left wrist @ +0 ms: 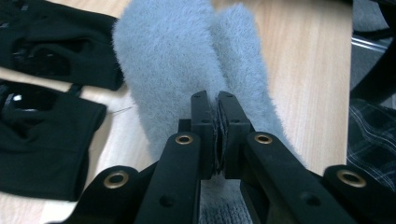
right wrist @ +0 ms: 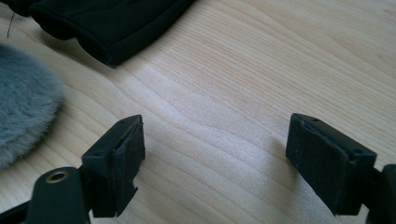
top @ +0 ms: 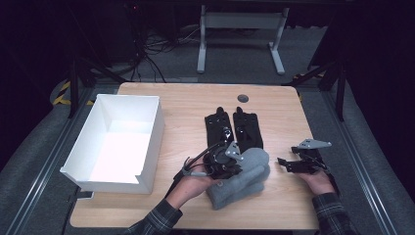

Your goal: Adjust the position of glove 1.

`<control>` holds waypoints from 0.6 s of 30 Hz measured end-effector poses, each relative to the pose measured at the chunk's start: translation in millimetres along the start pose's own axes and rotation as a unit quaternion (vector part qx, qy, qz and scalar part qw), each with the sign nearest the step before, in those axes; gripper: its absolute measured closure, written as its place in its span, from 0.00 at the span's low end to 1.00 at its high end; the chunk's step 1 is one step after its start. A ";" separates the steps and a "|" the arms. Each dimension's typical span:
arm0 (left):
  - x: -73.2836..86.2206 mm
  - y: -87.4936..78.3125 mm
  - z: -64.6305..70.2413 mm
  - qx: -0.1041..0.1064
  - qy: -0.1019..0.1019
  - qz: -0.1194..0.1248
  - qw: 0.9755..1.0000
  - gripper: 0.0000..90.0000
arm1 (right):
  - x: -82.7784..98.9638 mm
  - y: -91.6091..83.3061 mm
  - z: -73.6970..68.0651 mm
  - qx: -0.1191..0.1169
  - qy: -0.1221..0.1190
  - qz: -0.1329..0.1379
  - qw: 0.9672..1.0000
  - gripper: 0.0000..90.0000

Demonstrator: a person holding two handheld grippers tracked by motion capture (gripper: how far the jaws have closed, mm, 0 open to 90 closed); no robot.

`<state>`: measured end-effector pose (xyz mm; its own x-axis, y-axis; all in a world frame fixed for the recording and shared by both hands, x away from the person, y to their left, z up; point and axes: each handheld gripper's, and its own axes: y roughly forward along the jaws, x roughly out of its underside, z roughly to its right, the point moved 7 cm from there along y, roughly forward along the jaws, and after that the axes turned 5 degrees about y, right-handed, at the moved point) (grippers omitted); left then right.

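On the surface [top: 195, 100]: box [top: 117, 142] at the left, pair of gloves [top: 234, 128] side by side at the middle. Just before the gloves, two fuzzy mittens [top: 244, 178] stacked, left gripper [top: 226, 157] over them. Right of the mittens, apart, right gripper [top: 286, 164].
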<state>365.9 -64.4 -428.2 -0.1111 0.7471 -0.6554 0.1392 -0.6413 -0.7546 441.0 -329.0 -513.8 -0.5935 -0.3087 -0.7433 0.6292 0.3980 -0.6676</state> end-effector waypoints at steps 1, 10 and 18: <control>-0.5 1.6 0.9 0.005 0.008 0.000 1.000 0.97 | 0.0 0.0 0.0 0.000 0.000 0.000 1.000 0.22; 0.6 9.7 8.1 0.016 0.038 -0.015 0.999 0.97 | 0.0 0.0 0.0 0.000 0.000 0.000 1.000 0.22; 12.0 30.2 9.6 0.029 0.033 -0.040 0.998 0.96 | 0.0 0.0 0.0 0.000 0.000 0.000 1.000 0.22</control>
<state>359.4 -76.5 -459.1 -0.0540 0.8051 -0.5907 0.0744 -0.5867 -0.8064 441.0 -329.0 -513.9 -0.5930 -0.3090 -0.7435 0.6292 0.3983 -0.6674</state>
